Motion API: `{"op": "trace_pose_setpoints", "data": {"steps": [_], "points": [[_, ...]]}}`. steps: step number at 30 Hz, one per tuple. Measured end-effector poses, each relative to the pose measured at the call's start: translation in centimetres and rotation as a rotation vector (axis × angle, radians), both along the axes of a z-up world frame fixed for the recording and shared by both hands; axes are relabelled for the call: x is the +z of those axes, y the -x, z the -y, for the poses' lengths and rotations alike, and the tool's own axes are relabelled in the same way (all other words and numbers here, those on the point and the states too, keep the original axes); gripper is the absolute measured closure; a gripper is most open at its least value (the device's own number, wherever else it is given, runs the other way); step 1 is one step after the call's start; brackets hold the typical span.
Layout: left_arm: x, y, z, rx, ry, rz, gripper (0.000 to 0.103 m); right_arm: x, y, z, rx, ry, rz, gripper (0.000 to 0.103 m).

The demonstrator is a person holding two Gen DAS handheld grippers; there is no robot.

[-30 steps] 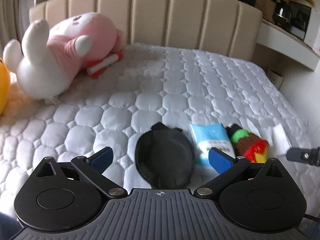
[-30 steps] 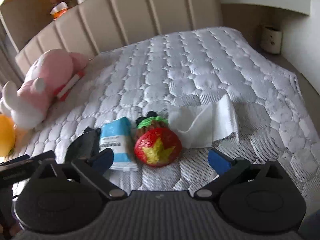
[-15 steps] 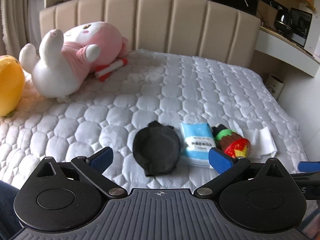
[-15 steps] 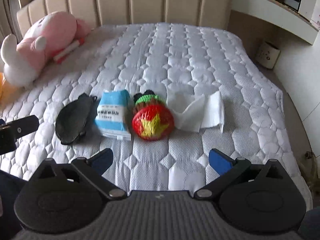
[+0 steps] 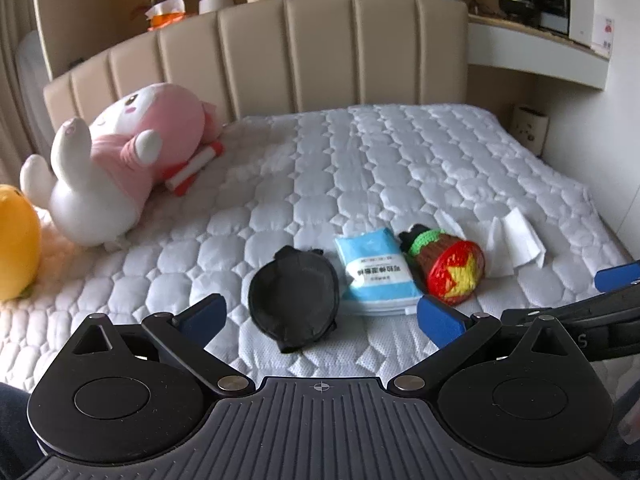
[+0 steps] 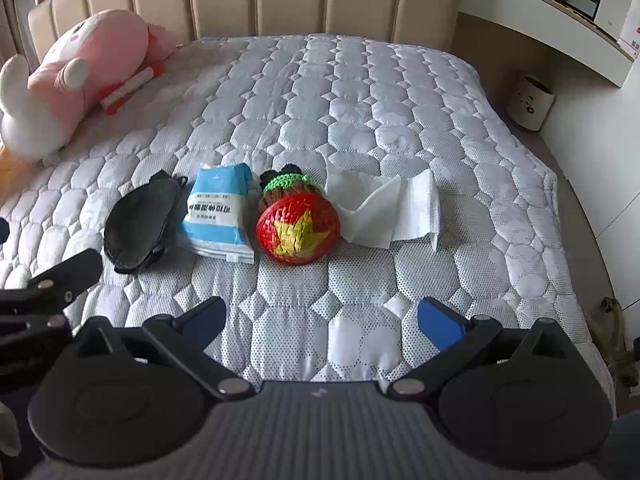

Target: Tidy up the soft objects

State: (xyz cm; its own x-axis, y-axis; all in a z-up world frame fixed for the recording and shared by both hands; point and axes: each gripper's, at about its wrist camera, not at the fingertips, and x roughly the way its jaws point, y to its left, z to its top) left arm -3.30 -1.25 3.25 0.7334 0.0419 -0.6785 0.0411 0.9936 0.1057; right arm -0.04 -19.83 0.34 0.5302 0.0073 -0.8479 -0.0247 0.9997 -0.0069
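Jaws of both tools stand spread wide and carry nothing: left gripper hangs above the near strip of the bed, right gripper likewise, well back from the items. Nearest to the grippers, a row of four soft things lies across the quilted mattress: black eye mask, blue tissue pack just beside it, crocheted red ball with yellow star close beside the pack, and white folded tissue with its left end at the ball. Row looks lined up already (judgement: either arranging is near done or nothing is picked yet; cannot tell which). Next move, if any, calls for lowering one gripper over a single item and closing on it gently, since all are limp or squashy; mask sits most directly ahead of the left tool. Farther off, the pink plush rabbit lies on its back near the padded headboard, a yellow plush at the left margin. Open quilt between row and headboard is ample; right bed edge falls away just beyond the tissue, so sideways room there is small.
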Motion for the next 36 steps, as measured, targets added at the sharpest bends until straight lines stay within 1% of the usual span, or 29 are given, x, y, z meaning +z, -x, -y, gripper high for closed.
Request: {"op": "trace_pose_setpoints", "data": {"steps": [5, 7, 10, 13, 18, 22, 26, 29, 32, 36], "points": [[-0.2, -0.4, -0.8, -0.006, 0.096, -0.049, 0.0, -0.4, 0.0, -0.2, 0.011, 0.003, -0.014, 0.0], [-0.7, -0.8, -1.2, 0.002, 0.117, -0.08, 0.0, -0.7, 0.0, -0.4, 0.019, 0.009, -0.023, 0.0], [-1.6, -1.3, -1.6, 0.038, 0.117, -0.132, 0.0, -1.0, 0.0, -0.5, 0.025, 0.01, -0.034, 0.0], [-2.2, -1.7, -1.9, 0.068, 0.113, -0.159, 0.0, -1.3, -0.1, -0.6, 0.033, 0.011, -0.043, 0.0], [-2.7, -1.9, -2.6, 0.11, 0.134, -0.168, 0.0, -1.5, -0.8, -0.6, 0.053, 0.02, -0.052, 0.0], [-2.9, -2.1, -3.1, 0.122, 0.155, -0.18, 0.0, -1.6, -0.8, -0.7, 0.055, 0.026, -0.056, 0.0], [-3.0, -2.1, -2.9, 0.116, 0.148, -0.184, 0.0, -1.7, -0.9, -0.7, 0.057, 0.031, -0.06, 0.0], [-3.2, -2.2, -2.6, 0.089, 0.121, -0.193, 0.0, -1.7, -0.9, -0.8, 0.058, 0.035, -0.063, 0.0], [-3.2, -2.1, -2.1, 0.066, 0.086, -0.185, 0.0, -1.8, -0.9, -0.8, 0.06, 0.038, -0.066, 0.0], [-3.2, -2.0, -1.9, 0.062, 0.074, -0.176, 0.0, -1.9, -0.9, -0.9, 0.062, 0.043, -0.07, 0.0]]}}
